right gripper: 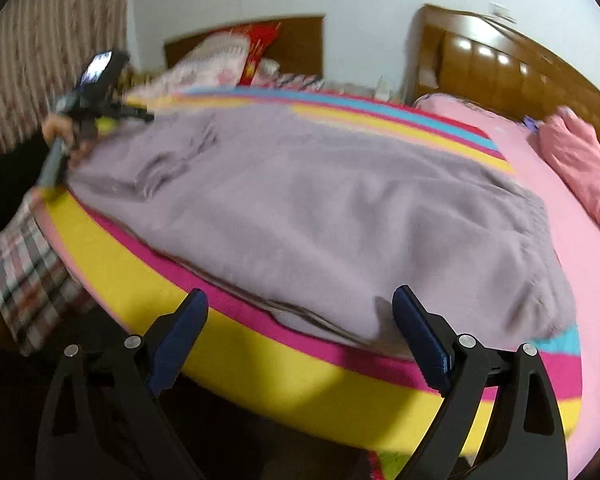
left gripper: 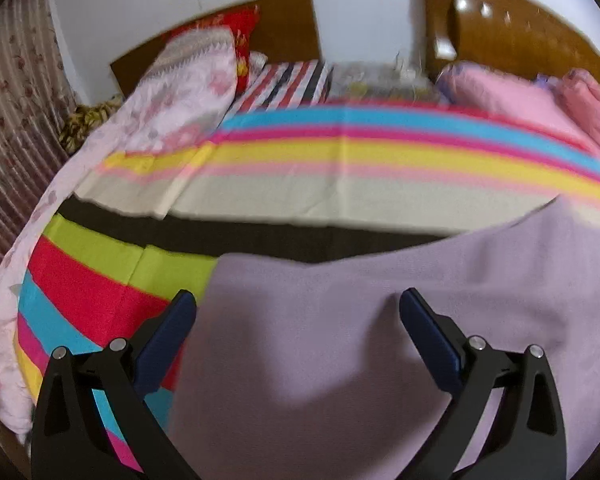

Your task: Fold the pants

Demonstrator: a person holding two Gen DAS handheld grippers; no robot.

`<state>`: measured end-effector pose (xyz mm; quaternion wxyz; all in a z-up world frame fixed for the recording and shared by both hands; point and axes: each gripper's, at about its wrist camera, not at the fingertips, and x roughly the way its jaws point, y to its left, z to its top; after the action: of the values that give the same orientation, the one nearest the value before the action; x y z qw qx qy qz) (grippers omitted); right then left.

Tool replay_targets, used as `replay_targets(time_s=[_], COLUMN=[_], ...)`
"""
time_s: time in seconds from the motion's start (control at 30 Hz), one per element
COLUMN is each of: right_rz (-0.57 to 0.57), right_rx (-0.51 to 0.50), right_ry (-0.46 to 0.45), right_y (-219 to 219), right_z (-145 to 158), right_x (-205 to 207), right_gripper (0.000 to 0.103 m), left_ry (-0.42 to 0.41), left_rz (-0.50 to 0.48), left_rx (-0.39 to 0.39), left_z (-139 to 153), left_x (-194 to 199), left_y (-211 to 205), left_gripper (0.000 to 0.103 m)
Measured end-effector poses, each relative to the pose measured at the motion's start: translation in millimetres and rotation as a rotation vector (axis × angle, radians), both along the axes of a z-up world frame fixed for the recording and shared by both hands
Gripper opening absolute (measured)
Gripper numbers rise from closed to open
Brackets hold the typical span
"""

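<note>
Both views are evenly and softly lit from overhead. Small glare spots are seen on the glossy wooden headboard (right gripper: 512,68). A soft shadow is cast on the lilac pants (left gripper: 340,360) beneath the left tongs (left gripper: 298,312). Motion blur is smeared over the striped bedspread (left gripper: 340,152). Fisheye bending and dark vignetting are shown at the corners.

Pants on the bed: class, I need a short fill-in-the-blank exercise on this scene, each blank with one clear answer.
1. The pants are ____ in colour.
2. They lie on a ____ blanket.
3. The left tongs and the right tongs both stand ____.
4. The headboard is made of ____.

Missing words: lilac; striped; open; wood.
</note>
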<state>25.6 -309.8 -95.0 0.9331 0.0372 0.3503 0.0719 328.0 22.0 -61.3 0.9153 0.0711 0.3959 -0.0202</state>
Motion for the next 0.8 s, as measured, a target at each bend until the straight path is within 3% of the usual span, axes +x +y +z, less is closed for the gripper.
replay_targets(time_s=[0.07, 0.13, 0.23, 0.33, 0.43, 0.53, 0.63, 0.8], right_rz=[-0.067, -0.138, -0.180, -0.214, -0.224, -0.271, -0.364, -0.380], right_rx=[0.082, 0.131, 0.107, 0.121, 0.243, 0.437, 0.508, 0.598], right_ry=[-0.015, -0.018, -0.007, 0.050, 0.010, -0.046, -0.025, 0.049], right_y=[-21.2, -40.0, -45.4, -51.1, -71.8, -105.6, -131.0, -146.6], right_z=[1.7, 1.8, 0.2, -6.9, -5.3, -5.3, -11.0, -21.8], right_x=[-3.4, 1.5, 18.5, 28.8, 11.7, -13.9, -22.9, -4.7], right_gripper=[0.090, 0.090, 0.090, 0.090, 0.090, 0.090, 0.090, 0.090], left_ry=[-0.049, -0.069, -0.042, -0.010, 0.051, 0.121, 0.166, 0.160], left_rz=[-0.080, -0.231, -0.460, -0.588, -0.599, -0.535, -0.500, -0.488], left_rx=[-0.050, -0.056, 0.003, 0.075, 0.096, 0.057, -0.047, -0.029], left_z=[18.5, 32.1, 29.6, 11.9, -15.8, -42.6, -46.6, -48.5], left_x=[-12.5, -21.7, -29.4, -34.3, -28.9, -16.5, -12.6, -20.1], left_y=[-30.2, -87.4, -181.2, -250.7, -277.8, -268.1, -255.4, -250.4], left_gripper=[0.101, 0.101, 0.101, 0.101, 0.101, 0.102, 0.102, 0.102])
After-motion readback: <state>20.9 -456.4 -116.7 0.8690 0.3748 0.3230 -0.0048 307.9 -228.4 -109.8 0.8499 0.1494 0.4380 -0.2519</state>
